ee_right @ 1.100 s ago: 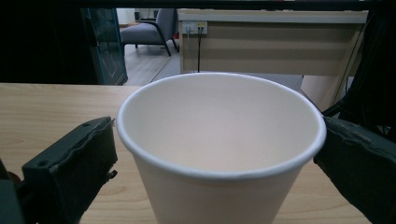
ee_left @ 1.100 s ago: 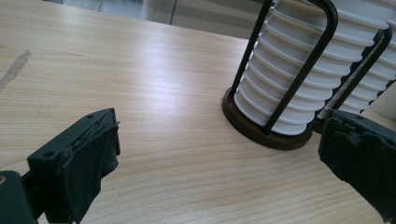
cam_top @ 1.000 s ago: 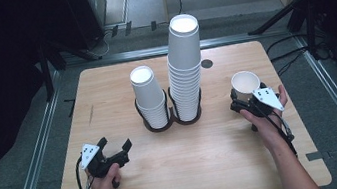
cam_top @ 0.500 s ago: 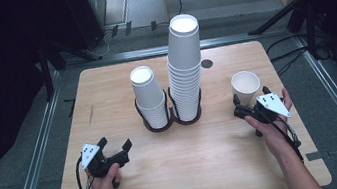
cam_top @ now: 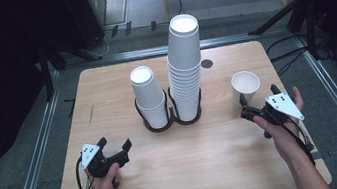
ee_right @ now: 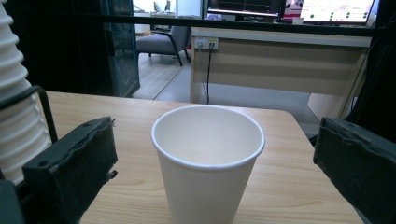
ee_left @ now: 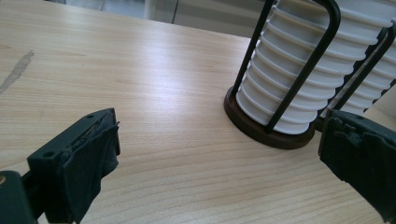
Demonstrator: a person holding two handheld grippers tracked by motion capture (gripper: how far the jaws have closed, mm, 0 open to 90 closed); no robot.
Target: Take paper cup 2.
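Down by the front left corner of the desk [cam_top: 193, 171], find the left gripper [cam_top: 114, 143] low in a hand, jaws wide apart and holding nothing. Over by the right edge, find the right gripper [cam_top: 258, 99] with jaws spread wide too, gripping nothing and pointed straight at the cup [ee_right: 208, 158]. From the right gripper view, one jaw on each side of that cup and a gap between, so not touching yet. Looks like the step of lining up for a grab. Next, most likely: slide forward until both jaws sit beside the cup wall, then squeeze softly, since thin paper dents and a light cup tips with a bump. About the cup itself: white paper, standing upright with its mouth up, empty inside, with a rolled rim on top and a narrower bottom. Stands alone near the right edge, well apart from the rest. Farther back, at the middle of the desk: a short stack of cups [cam_top: 149, 97] and a tall stack of cups [cam_top: 186, 66], side by side in a dark wire holder [cam_top: 166, 123].
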